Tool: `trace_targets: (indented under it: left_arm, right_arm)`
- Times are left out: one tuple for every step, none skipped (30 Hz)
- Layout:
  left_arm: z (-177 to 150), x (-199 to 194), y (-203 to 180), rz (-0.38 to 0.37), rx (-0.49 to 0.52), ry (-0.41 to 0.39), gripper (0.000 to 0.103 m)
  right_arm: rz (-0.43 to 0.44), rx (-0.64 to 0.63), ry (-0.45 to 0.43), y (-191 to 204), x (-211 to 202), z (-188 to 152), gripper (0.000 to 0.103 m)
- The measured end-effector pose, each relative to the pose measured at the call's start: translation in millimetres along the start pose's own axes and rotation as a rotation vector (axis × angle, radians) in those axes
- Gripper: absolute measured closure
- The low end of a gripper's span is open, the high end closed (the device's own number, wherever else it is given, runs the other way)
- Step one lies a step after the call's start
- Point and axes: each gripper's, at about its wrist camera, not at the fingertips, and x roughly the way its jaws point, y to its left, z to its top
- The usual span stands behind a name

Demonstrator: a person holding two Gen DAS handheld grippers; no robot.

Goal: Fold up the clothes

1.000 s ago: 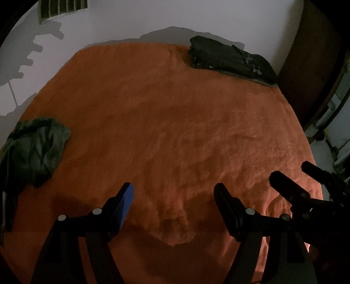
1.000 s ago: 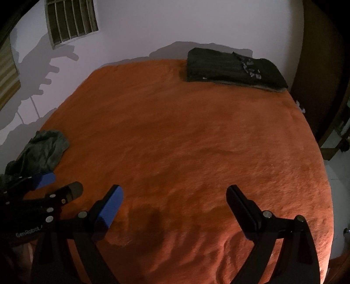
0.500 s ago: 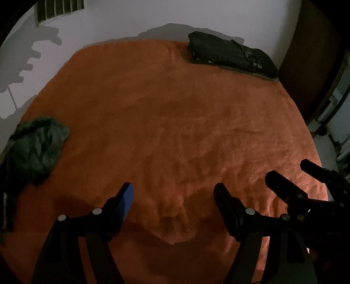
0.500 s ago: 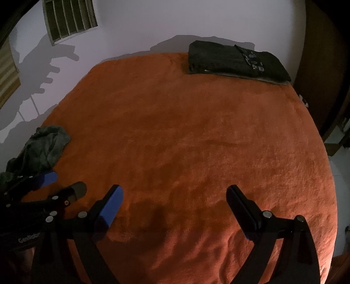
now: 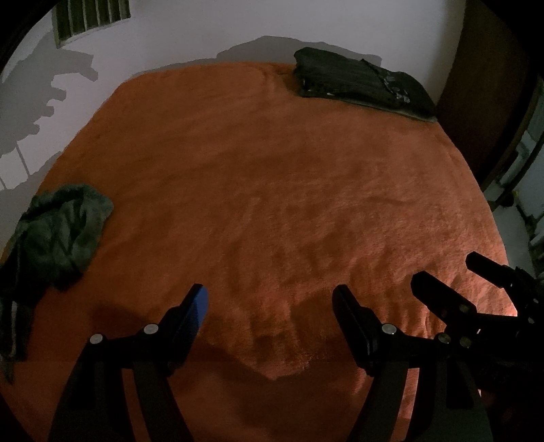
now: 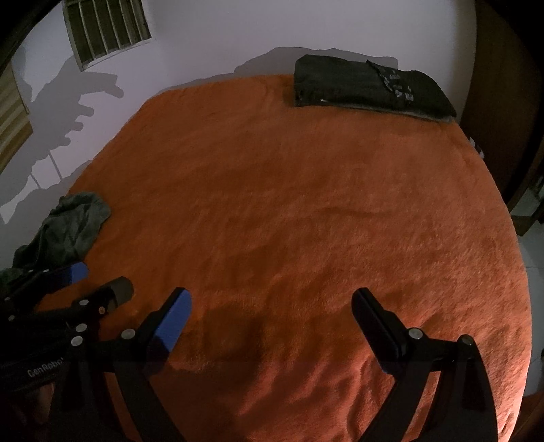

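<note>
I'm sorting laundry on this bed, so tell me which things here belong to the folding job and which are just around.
Part of the job:
crumpled green garment
folded dark clothes
left gripper, open
right gripper, open

Just there:
orange blanket
barred window
dark wooden door

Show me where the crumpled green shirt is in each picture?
Left wrist view: the crumpled shirt lies at the far left edge of the orange blanket.
Right wrist view: it lies at the left edge too, just beyond the left hand-held gripper.
Shared landmark: the folded dark clothes at the blanket's far right corner.
</note>
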Motion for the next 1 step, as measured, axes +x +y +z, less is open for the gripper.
trace_targets:
  left_arm:
    - [0.1, 0.2, -0.2, 0.002, 0.003, -0.002, 0.027]
  right_arm:
    - [0.0, 0.001, 0.0, -0.5, -0.1, -0.2, 0.008]
